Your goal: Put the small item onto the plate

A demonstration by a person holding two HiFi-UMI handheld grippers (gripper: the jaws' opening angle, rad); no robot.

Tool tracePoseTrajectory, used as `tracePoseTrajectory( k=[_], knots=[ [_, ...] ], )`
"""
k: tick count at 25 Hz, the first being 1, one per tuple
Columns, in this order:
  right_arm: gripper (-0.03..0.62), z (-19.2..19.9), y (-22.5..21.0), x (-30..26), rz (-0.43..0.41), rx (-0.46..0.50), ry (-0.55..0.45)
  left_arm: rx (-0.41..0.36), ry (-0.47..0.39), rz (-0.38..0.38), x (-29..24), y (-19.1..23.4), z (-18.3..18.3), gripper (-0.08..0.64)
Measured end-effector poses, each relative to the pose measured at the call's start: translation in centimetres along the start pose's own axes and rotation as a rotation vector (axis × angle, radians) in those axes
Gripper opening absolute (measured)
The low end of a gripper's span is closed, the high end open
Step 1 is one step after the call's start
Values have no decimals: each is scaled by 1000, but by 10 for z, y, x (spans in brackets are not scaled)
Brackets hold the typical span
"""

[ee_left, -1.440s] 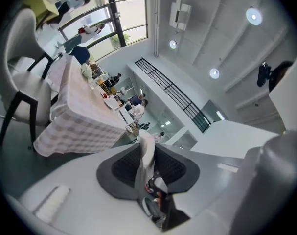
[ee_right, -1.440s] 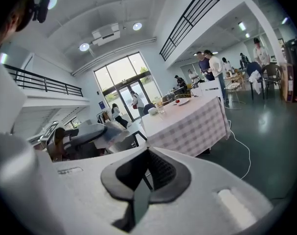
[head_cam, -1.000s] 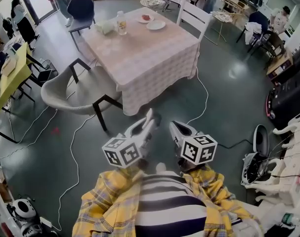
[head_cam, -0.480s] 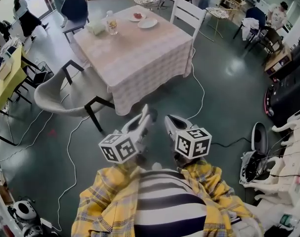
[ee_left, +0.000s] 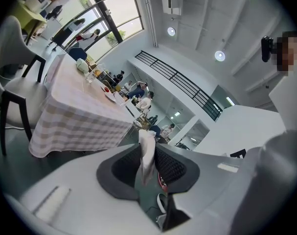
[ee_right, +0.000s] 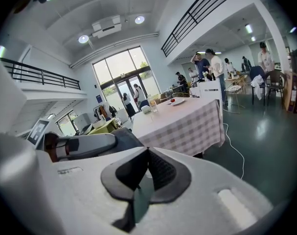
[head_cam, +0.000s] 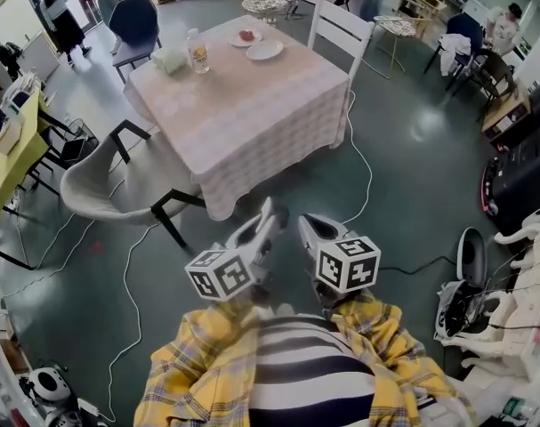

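A small red item [head_cam: 245, 35] lies on a white plate at the far end of the checked table [head_cam: 252, 123], and an empty white plate [head_cam: 266, 50] sits beside it. Both grippers hover over the floor, well short of the table and pointing toward it. My left gripper [head_cam: 270, 210] has its jaws a narrow gap apart with nothing between them [ee_left: 147, 148]; only the distant white chair shows through the gap. The right gripper [head_cam: 303, 223] has its pads meeting at the tips and holds nothing [ee_right: 148, 153]. The red item [ee_right: 173, 100] is also in the right gripper view.
A bottle [head_cam: 197, 55] and a pale bundle [head_cam: 170, 59] stand at the table's far left. A grey chair [head_cam: 100, 185] is at the near left corner and a white chair [head_cam: 342, 27] on the far right. Cables [head_cam: 363, 163] trail on the floor. Equipment lines the right wall.
Both grippers have drifted together with the person toward the table, keeping their jaws as they were. A person at the upper left has walked further along.
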State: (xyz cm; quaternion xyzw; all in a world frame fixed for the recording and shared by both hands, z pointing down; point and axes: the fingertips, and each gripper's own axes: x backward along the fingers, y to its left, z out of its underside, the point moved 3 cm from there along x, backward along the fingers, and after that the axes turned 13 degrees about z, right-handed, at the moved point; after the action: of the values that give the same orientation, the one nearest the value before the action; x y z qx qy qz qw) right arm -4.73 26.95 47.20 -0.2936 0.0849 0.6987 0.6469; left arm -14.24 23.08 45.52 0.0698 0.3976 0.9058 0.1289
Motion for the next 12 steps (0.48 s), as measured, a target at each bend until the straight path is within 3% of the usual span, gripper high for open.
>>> tracePoseTrajectory(
  k=[12],
  knots=[
    [2,-26,11,-56,40,0,29,18,5,31,-18,45,-49,86]
  ],
)
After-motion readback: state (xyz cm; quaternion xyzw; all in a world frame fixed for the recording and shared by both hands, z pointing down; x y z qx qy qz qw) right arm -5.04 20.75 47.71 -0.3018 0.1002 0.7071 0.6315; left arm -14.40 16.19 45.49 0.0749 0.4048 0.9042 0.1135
